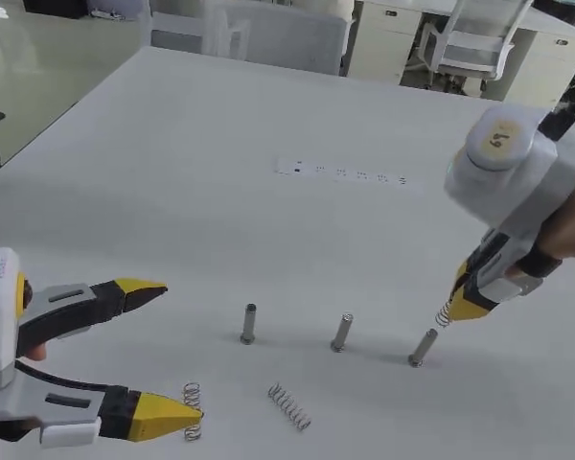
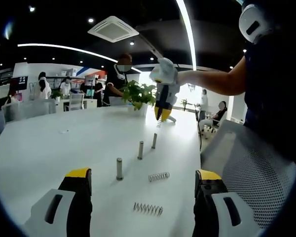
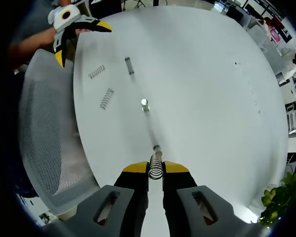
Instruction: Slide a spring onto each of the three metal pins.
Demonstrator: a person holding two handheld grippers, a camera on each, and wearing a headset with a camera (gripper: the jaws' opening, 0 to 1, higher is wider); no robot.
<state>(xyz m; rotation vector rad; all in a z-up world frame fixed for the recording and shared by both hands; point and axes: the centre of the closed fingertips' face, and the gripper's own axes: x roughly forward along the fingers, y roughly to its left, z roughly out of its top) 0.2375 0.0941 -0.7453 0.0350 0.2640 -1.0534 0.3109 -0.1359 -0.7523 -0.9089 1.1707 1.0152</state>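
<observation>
Right gripper (image 3: 156, 170) clamped on a spring (image 3: 156, 164) — just short of the end pin (image 1: 423, 347), left gripper (image 1: 177, 350) jaws wide apart, loose spring (image 1: 192, 410) just beside one tip.

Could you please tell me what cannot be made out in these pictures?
Head view: right gripper hides the top of the held spring.
Head view: left gripper covers part of a loose spring.
Right gripper view: nearest pin blurred.
Head view: table markings too small.
</observation>
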